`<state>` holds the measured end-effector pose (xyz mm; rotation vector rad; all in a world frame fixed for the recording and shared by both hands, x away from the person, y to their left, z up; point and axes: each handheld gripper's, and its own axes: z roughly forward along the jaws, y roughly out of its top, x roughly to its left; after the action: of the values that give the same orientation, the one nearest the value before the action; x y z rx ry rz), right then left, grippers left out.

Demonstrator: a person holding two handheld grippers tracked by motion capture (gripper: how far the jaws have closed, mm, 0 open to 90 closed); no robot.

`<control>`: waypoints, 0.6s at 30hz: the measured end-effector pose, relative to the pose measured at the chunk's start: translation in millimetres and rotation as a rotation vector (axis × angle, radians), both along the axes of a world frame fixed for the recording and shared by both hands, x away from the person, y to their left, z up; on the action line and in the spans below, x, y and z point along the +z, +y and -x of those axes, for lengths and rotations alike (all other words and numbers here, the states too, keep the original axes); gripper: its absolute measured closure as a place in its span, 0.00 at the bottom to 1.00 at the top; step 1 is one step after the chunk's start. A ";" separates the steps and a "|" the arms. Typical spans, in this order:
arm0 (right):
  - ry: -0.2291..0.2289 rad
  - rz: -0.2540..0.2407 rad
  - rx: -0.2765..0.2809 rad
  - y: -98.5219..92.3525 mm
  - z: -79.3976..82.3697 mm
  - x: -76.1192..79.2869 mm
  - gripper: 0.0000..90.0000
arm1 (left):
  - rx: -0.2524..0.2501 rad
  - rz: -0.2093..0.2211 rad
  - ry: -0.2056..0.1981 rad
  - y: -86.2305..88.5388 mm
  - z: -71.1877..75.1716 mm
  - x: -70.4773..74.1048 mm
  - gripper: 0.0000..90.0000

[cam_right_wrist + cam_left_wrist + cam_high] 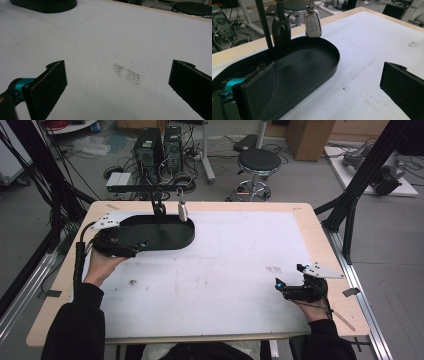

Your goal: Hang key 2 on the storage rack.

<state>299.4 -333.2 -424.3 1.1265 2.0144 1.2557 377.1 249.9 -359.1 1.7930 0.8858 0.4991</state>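
Lab floor with computer towers [159, 147] and a round stool [258, 161] beyond a wooden tabletop [320, 245] covered by a white sheet [235, 265]. Black oval tray [160, 232] at far left of the sheet; white car key fob [312, 23] hanging above its far rim beside a dark fob [281, 30]. Left gripper [120, 242] at the tray's near end, jaws wide apart, one over the tray, holding nothing. Right gripper [300, 287] near the right edge, jaws wide apart, empty, above a dark smudge [127, 73].

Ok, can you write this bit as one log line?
left claw: open, at black tray | right claw: open, empty | key fob: hanging
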 end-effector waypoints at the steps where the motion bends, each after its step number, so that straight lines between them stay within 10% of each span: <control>1: 0.000 0.000 0.001 -0.4 -0.1 -0.1 0.01 | -0.001 -0.001 -0.003 0.5 2.4 -1.3 0.02; 18: 0.001 0.000 -0.013 -4.2 3.5 -0.3 0.01 | 0.014 -0.012 -0.011 23.8 52.3 -18.2 0.02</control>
<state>295.9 -337.4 -424.6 1.1389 2.0042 1.2494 324.8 273.7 -377.3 1.7947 0.8900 0.5235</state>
